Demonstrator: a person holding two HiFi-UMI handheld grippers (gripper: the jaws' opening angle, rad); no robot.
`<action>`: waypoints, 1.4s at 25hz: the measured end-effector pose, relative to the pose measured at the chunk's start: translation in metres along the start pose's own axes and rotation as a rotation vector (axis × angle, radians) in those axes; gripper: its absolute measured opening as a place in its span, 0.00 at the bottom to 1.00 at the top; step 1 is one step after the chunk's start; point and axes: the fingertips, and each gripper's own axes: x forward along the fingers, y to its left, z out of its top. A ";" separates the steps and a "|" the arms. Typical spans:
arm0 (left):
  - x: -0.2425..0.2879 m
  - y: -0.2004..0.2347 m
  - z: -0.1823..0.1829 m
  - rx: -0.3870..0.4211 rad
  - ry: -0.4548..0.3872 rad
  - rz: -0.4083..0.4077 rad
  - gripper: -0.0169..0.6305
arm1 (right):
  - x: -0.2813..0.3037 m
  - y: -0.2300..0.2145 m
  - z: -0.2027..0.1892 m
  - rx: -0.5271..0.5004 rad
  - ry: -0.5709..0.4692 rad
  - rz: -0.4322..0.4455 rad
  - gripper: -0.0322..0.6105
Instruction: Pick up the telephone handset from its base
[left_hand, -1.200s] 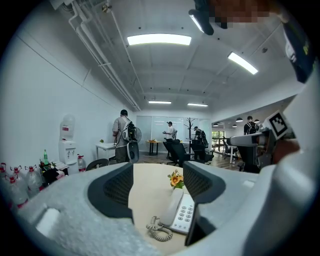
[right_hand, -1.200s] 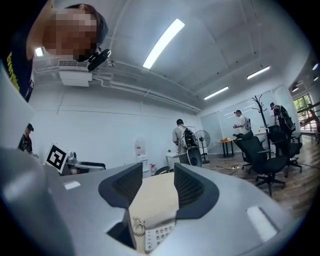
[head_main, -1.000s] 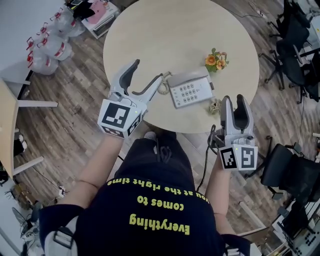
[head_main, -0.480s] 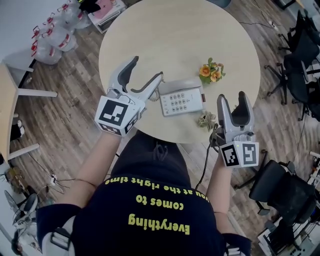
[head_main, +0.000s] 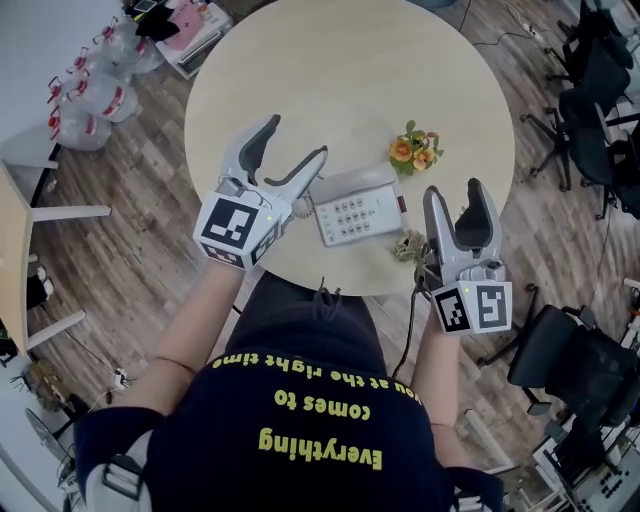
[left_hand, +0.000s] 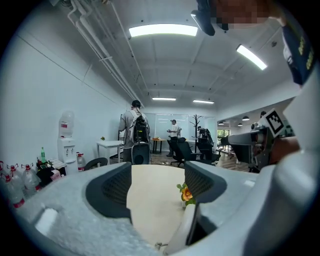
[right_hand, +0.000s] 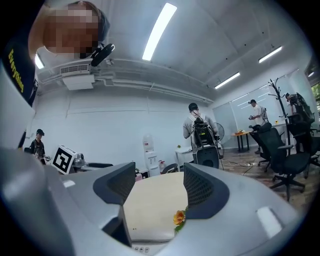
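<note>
Head view: telephone (head_main: 358, 210) near the front edge of the round counter (head_main: 350, 70), its handset (head_main: 345, 181) seated on the base along the far side. The left gripper (head_main: 295, 138) has its fingers spread wide and empty, one tip just beside the handset's left end. The right gripper (head_main: 455, 190) stands right of the telephone, fingers also wide apart with nothing between them. Orange flowers (head_main: 412, 150) stand behind the telephone. Yellow print on the dark shirt (head_main: 320, 420) reads "Everything comes to you at the right time".
</note>
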 end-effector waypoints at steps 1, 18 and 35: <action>0.003 0.002 -0.001 0.000 0.002 -0.008 0.54 | 0.002 -0.001 0.000 0.005 -0.003 -0.013 0.52; 0.041 0.003 -0.053 -0.053 0.115 -0.154 0.55 | 0.000 -0.025 -0.052 0.061 0.104 -0.168 0.53; 0.074 -0.061 -0.124 -0.050 0.265 -0.307 0.55 | 0.003 -0.040 -0.068 0.111 0.096 -0.159 0.53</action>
